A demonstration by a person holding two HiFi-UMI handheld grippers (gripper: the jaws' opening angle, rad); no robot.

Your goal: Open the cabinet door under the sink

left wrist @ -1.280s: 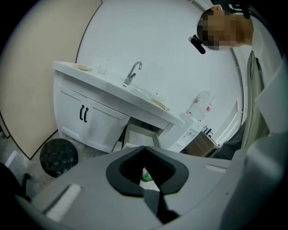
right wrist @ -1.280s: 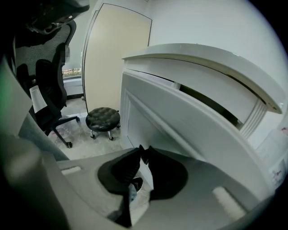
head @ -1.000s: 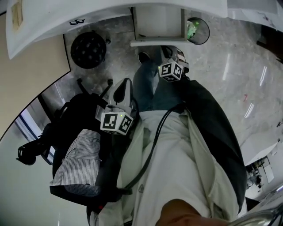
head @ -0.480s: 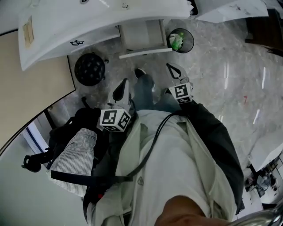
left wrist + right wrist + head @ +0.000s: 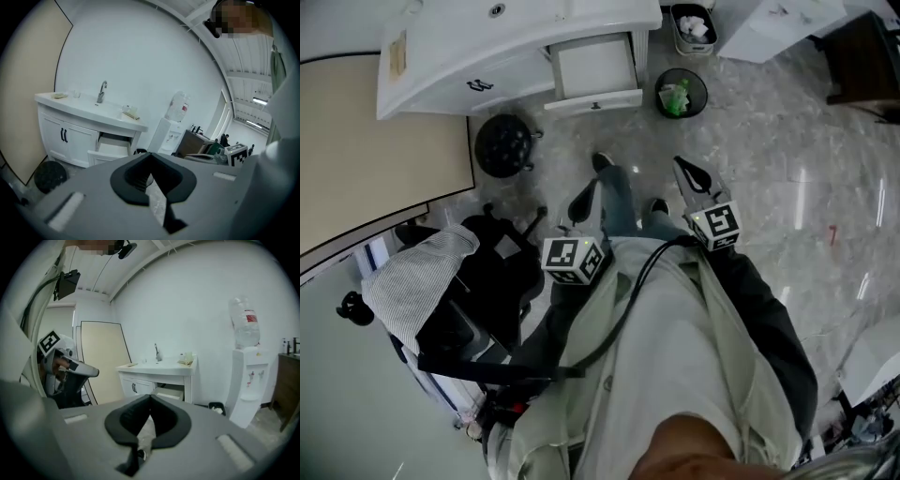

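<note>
The person stands on the floor (image 5: 787,141), well apart from the sink cabinet (image 5: 441,66). Seen from the person in the head view, the cabinet is at 12 o'clock.

The cabinet doors (image 5: 478,84) are under the sink, at about 11 o'clock. They have two little black handles (image 5: 63,135) side by side in the middle. Both doors look closed. Just right of them a drawer (image 5: 595,64) sticks out, open.

The left gripper (image 5: 581,200) is closed tight, its tips touching, and it holds nothing. The right gripper (image 5: 692,174) is closed tight too, and it is empty. Both point toward the cabinet, but they touch nothing.

I think the job of opening a door is not started yet, because no gripper is near a handle.

Next, the person needs to step closer to the doors. One gripper must open wide enough to go around a handle. Then it must close on that handle and pull the door out so it swings. The two handles sit very close together, so the gripper should catch only one.

A round black thing (image 5: 504,145) stands on the floor in front of the doors, at 11 o'clock. A swinging door might bump it.
</note>
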